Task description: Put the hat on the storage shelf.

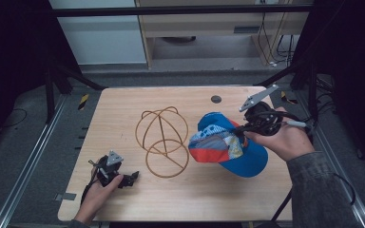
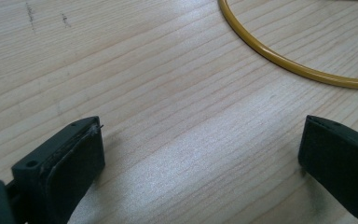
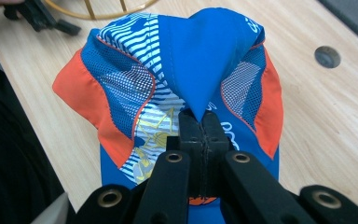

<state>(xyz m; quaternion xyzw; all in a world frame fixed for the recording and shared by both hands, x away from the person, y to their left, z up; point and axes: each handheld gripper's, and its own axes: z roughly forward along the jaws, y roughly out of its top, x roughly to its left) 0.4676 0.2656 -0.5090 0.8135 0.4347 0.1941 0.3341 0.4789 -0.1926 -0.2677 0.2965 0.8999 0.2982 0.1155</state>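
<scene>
The right gripper has its two black jaws pressed together on a pinch of blue cloth at the crown of the cap, so the cap hangs from the fingertips and spreads out just beyond them, with its orange and mesh panels to both sides of the jaws. In the high view the cap is at the right part of the wooden table, its blue brim low near the surface (whether the brim touches the wood I cannot tell), and the right gripper holds it from the far right side. Just beside the cap, to its left, stands the yellow wire frame. The left gripper rests near the front left edge, jaws wide apart with nothing between them. Ahead of its fingers lies bare wood, and beyond them curves the bottom ring of the wire frame.
</scene>
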